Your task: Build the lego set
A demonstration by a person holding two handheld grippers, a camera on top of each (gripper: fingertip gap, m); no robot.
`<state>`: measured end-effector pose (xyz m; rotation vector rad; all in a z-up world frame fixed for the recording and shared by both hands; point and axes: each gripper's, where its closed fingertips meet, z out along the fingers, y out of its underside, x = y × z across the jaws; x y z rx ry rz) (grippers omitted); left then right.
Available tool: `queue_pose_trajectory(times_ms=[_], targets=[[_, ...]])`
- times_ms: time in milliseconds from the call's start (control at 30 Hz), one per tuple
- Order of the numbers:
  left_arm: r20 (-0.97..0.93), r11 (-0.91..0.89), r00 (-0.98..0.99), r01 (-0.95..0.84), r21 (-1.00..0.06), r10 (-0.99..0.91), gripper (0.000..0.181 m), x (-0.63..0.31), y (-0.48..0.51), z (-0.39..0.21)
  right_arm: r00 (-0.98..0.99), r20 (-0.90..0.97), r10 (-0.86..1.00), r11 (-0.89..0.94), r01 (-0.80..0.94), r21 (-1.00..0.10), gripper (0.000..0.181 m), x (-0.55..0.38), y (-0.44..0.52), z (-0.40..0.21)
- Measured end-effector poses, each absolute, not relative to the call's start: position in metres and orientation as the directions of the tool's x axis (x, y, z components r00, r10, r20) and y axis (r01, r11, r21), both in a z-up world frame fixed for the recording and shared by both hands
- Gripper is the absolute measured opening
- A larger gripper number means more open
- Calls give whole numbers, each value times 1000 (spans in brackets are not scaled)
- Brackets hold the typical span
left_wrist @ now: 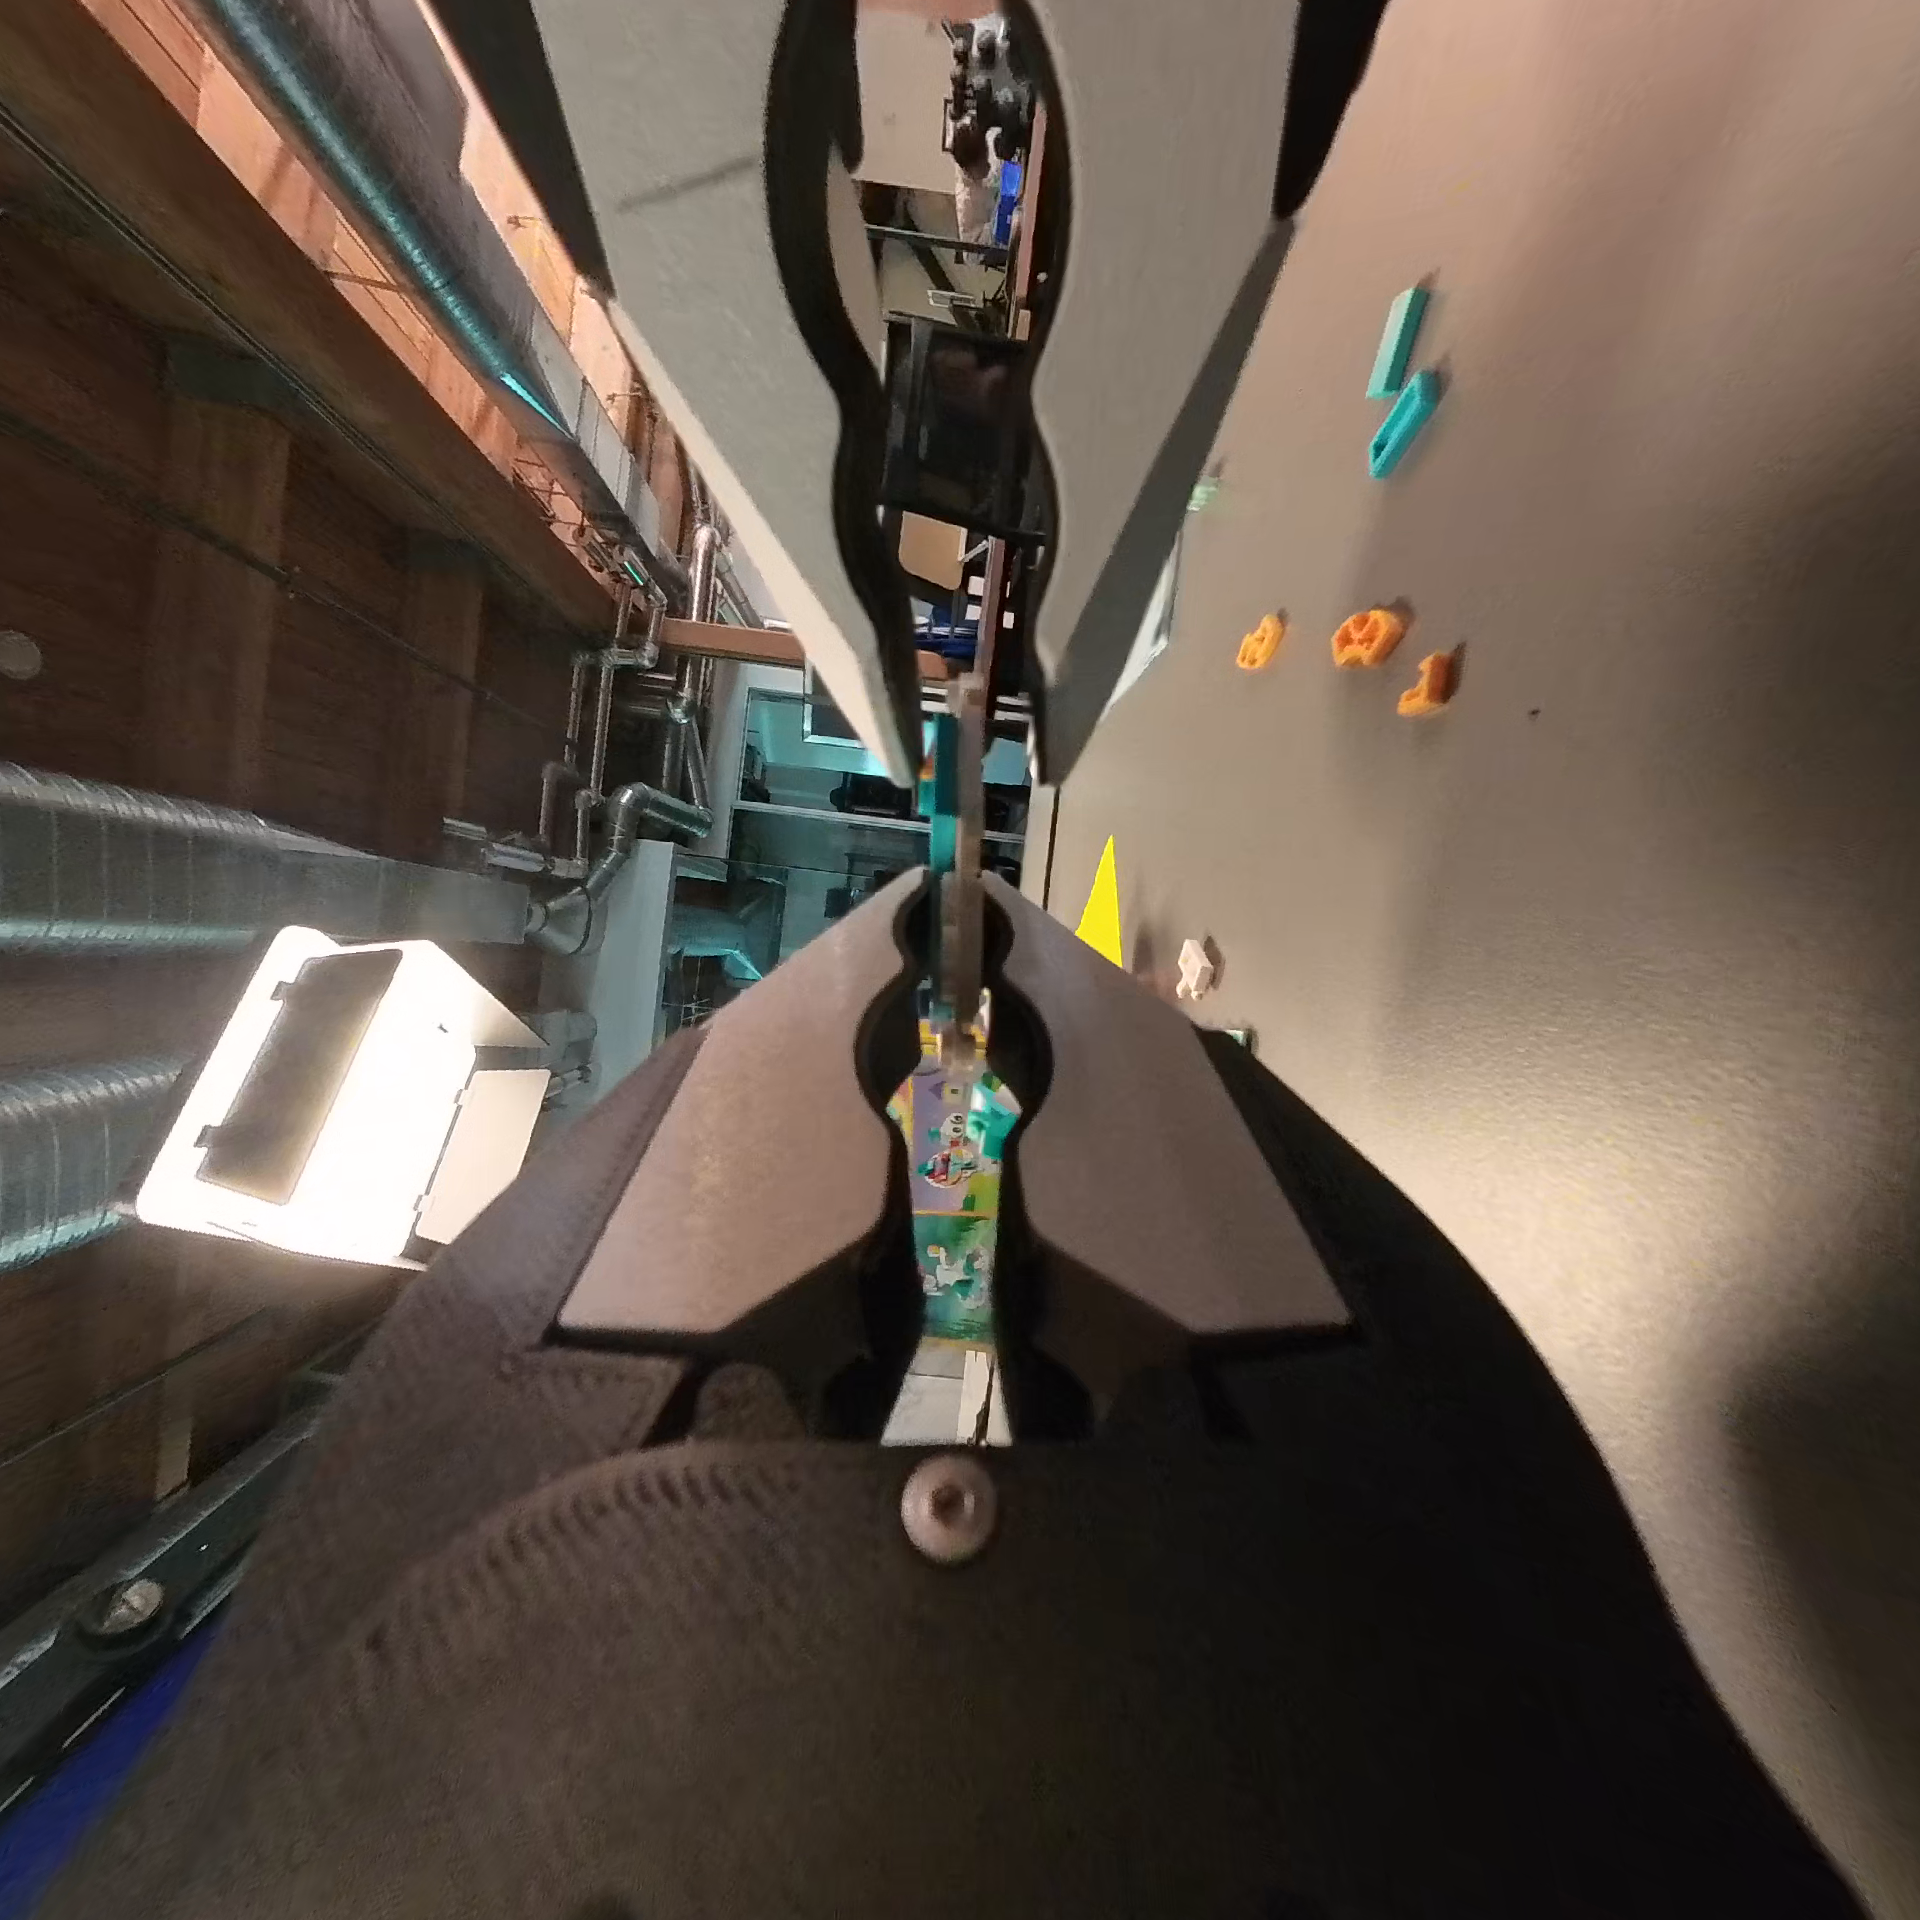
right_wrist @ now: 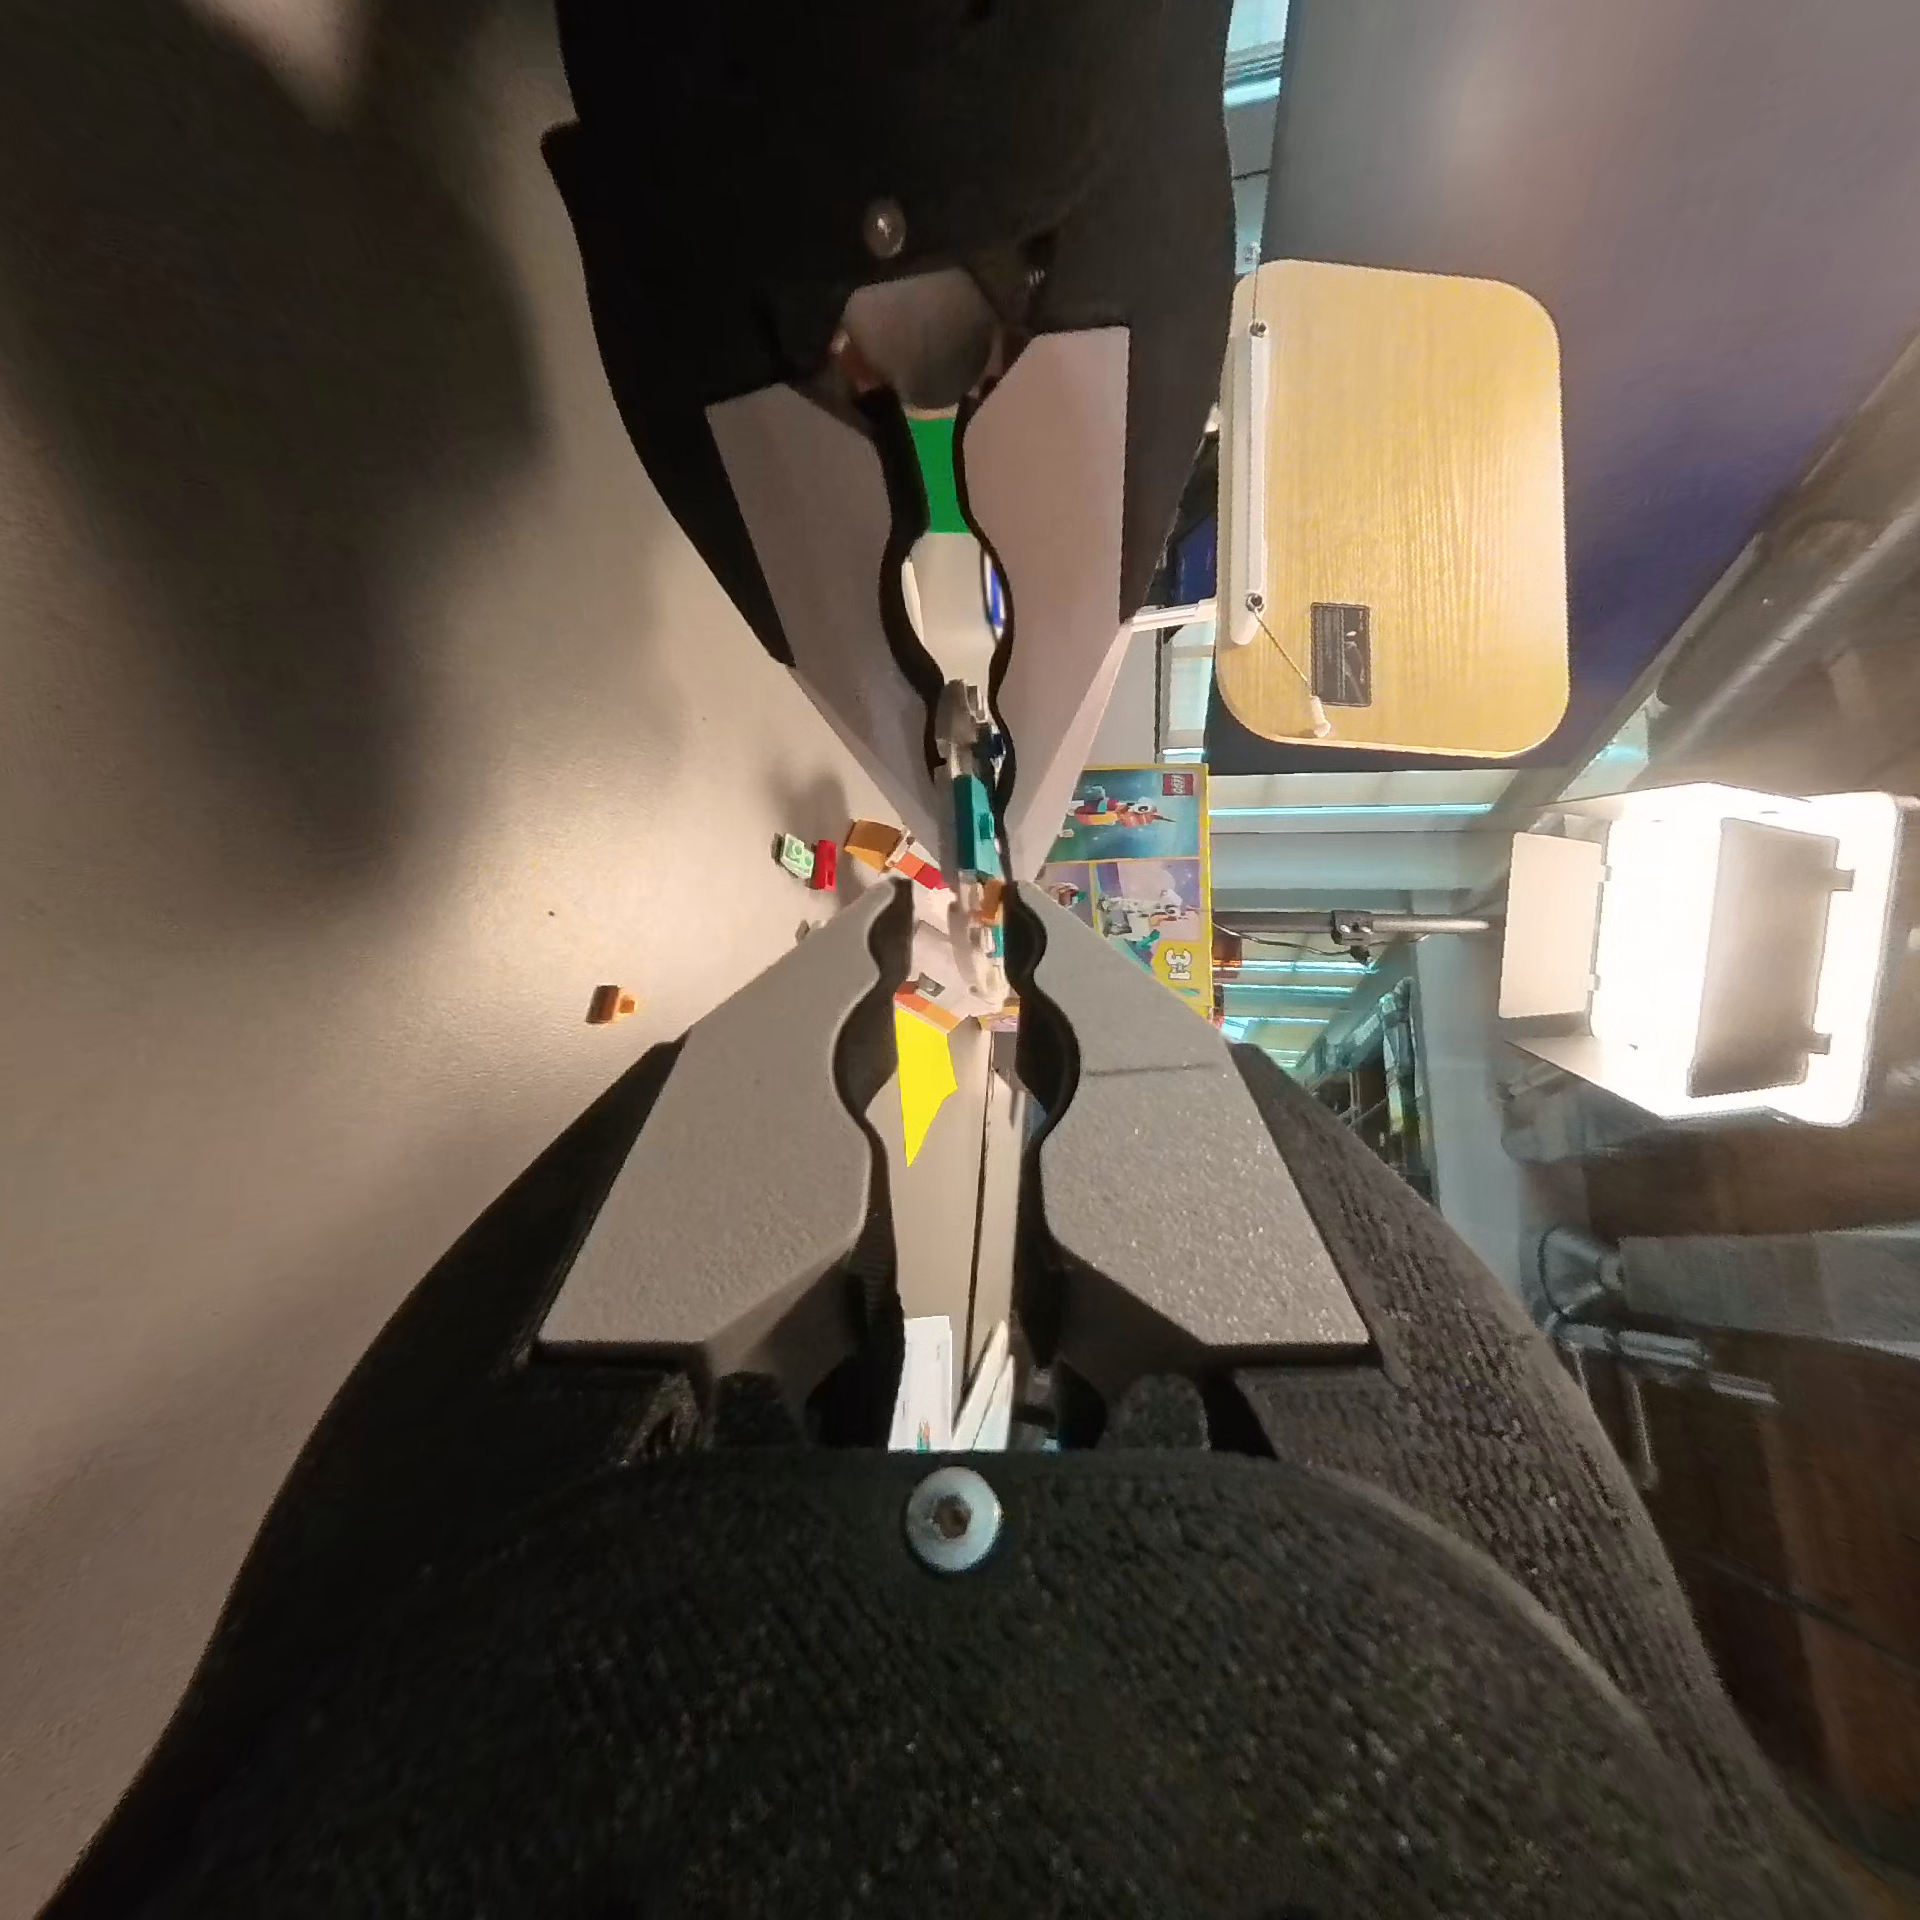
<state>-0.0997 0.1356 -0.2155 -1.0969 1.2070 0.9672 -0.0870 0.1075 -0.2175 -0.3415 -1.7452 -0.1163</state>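
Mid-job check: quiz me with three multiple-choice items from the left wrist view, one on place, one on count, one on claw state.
1. Where do the three orange pieces lie on the table?
A. Between the teal bars and the white piece
B. Stacked on one another
C. Inside a claw

2. How many teal bars lie loose on the table?
A. One
B. Two
C. Four

3. What state is the left claw in?
A. Wide open and empty
B. Shut on an orange piece
C. Shut on the teal-and-grey assembly

Key:
1. A, as the orange pieces sit apart in a loose row, with the teal bars on one side and the white piece on the other.
2. B, as two bars lie near each other.
3. C, as its fingertips close on the thin assembly.
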Motion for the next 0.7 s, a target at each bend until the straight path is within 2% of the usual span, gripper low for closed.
queue_pose_trajectory(times_ms=[167, 467, 633, 700], targets=[[-992, 229, 124, -965, -125, -20, 4, -97, 134, -218, -149, 976, 157, 953, 280, -111, 8, -88, 108, -216], [-988, 249, 151, -956, -156, -38, 4, -94, 133, -217, -137, 988, 75, 968, 246, -40, 6, -85, 105, -212], [-987, 255, 153, -953, -161, -51, 4, -94, 131, -218, -176, 984, 34, 970, 242, 9, 4, -84, 103, -214], [-987, 250, 145, -956, -156, -63, 4, -94, 132, -221, -198, 978, 60, 966, 259, -6, 3, -84, 104, -216]])
